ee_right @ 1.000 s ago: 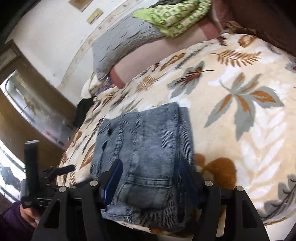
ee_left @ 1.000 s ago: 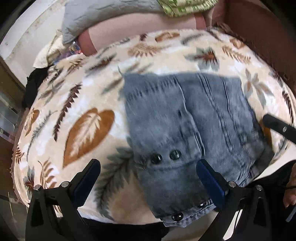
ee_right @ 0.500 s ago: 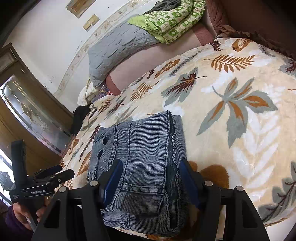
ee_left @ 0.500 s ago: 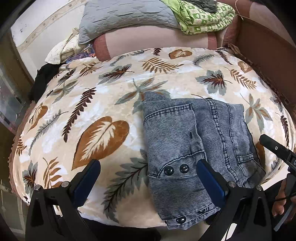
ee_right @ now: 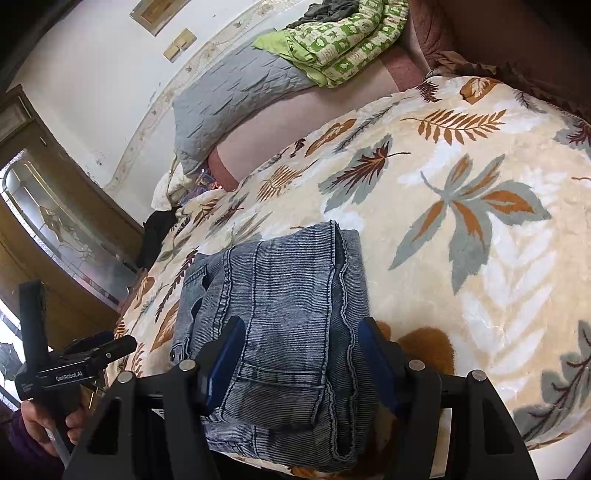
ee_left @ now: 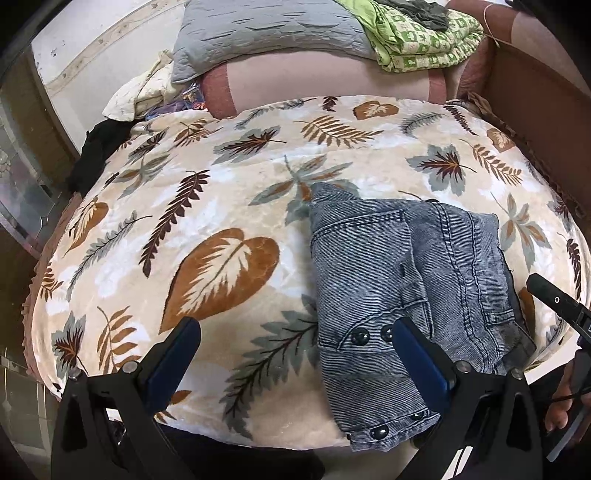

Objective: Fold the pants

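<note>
Folded blue-grey denim pants [ee_left: 402, 291] lie on the leaf-print blanket [ee_left: 221, 177] near the bed's front edge, snap buttons facing me. My left gripper [ee_left: 295, 354] hangs open above the blanket; its right finger [ee_left: 421, 358] overlaps the pants' left half and nothing is held. In the right wrist view the pants [ee_right: 291, 280] run away from me. My right gripper [ee_right: 301, 358] is open and straddles their near end, its blue pads standing over the cloth without pinching it. The left gripper's body [ee_right: 74, 369] shows at lower left, held by a hand.
A grey pillow [ee_left: 266, 33] and a green patterned quilt [ee_left: 424, 40] lie at the bed's far end. A brown bed frame [ee_left: 546, 129] rises on the right. Dark clothing [ee_left: 96, 155] hangs off the left side, by a glass-fronted wooden cabinet [ee_right: 62, 236].
My left gripper has pulled back and up from the pants, so more of the bed shows. The pants lie still. The right gripper has kept its place.
</note>
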Demonstrator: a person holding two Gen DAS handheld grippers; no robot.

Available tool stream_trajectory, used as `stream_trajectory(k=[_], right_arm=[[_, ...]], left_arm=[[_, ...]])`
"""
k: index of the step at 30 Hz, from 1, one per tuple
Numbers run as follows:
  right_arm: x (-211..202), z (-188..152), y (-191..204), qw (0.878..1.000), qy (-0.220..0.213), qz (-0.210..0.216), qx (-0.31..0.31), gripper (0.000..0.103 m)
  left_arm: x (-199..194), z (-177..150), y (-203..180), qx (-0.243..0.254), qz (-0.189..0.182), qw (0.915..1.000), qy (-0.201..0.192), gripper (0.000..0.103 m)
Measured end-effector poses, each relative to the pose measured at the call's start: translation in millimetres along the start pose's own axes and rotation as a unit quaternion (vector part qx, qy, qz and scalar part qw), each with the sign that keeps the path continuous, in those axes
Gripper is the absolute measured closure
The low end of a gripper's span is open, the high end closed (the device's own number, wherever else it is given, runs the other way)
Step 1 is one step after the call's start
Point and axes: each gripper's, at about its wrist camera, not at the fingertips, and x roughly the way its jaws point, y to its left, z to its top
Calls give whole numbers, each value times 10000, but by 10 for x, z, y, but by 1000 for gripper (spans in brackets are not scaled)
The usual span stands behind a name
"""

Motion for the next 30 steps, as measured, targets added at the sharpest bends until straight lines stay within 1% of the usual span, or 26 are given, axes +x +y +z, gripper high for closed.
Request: stream_trajectory(k=[6,13,30], right_arm=[[9,-7,-3,10000,29,-19,0,36],[40,-6,7,10000,72,-37,-22,35],[81,-16,36,9998,148,-66,-119,33]], left_arm=[[40,-11,82,-65,54,9999,75,0],[159,-70,220,-316,3,9990,320,0],[248,-117,220,-308,50,9984,466,0]])
